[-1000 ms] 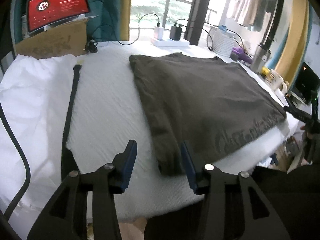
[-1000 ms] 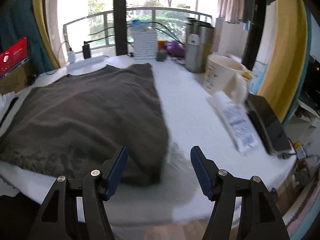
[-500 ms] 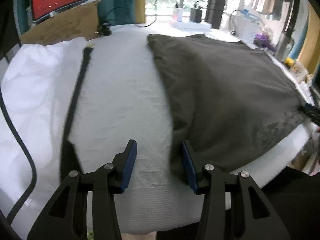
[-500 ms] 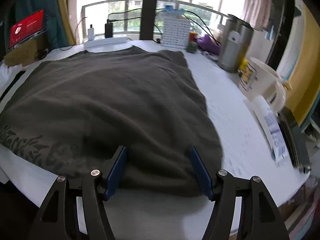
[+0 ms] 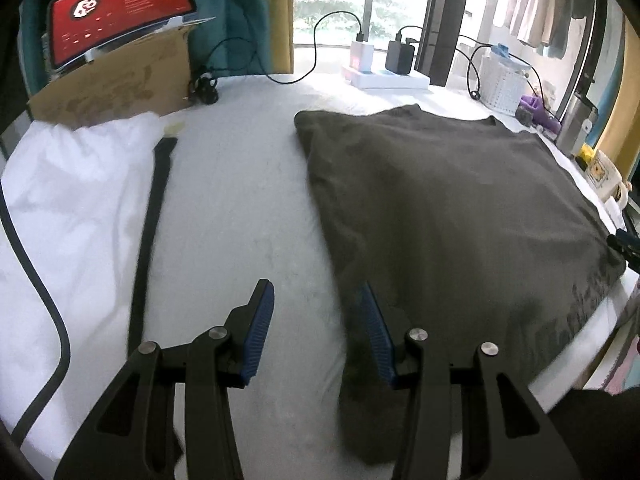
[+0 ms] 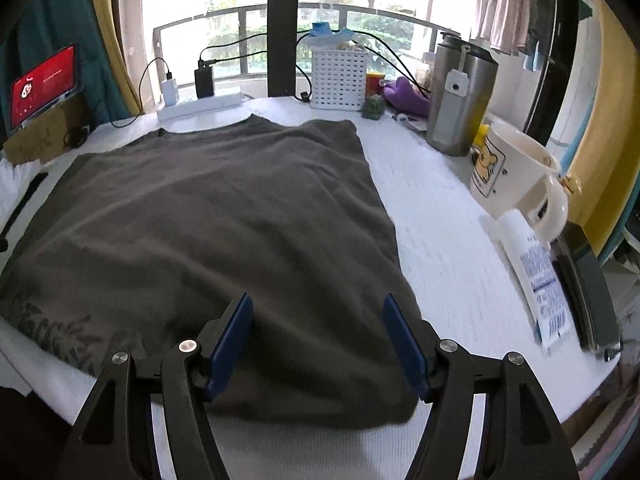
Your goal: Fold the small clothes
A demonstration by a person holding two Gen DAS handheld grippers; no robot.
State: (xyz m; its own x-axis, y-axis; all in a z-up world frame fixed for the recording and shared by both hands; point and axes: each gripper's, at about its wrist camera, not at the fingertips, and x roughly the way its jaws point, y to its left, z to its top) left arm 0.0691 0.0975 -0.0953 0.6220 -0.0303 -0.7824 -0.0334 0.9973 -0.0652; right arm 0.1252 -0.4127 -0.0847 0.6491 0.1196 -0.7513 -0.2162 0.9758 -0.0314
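Left gripper (image 5: 316, 320): I see its two blue-padded black jaws spread partway, nothing pinched; the near left edge of the shirt lies just by the right-hand pad, contact I cannot tell
Right gripper (image 6: 318, 340): jaws spread wide and just been opening a little further, hanging over the near right corner of the shirt, with cloth showing between the pads but not gripped
Grippers counted: two, one per hand
Dark olive-grey T-shirt (image 6: 208, 216): one, spread flat on the white textured tabletop (image 5: 240, 208), neckline toward the window, a faint printed pattern along the near hem
White crumpled cloth (image 5: 76, 200): one, on the table's left side, well apart from the shirt
Black strap (image 5: 150, 232): one, lying between the white cloth and the shirt
Cream mug with a bear print (image 6: 516, 176): one, on the right side of the table
Steel tumbler (image 6: 460, 92): one, behind the mug
White perforated basket (image 6: 338, 78): one, by the window
Chargers on the white power strip (image 6: 200, 106): two, one white and one black
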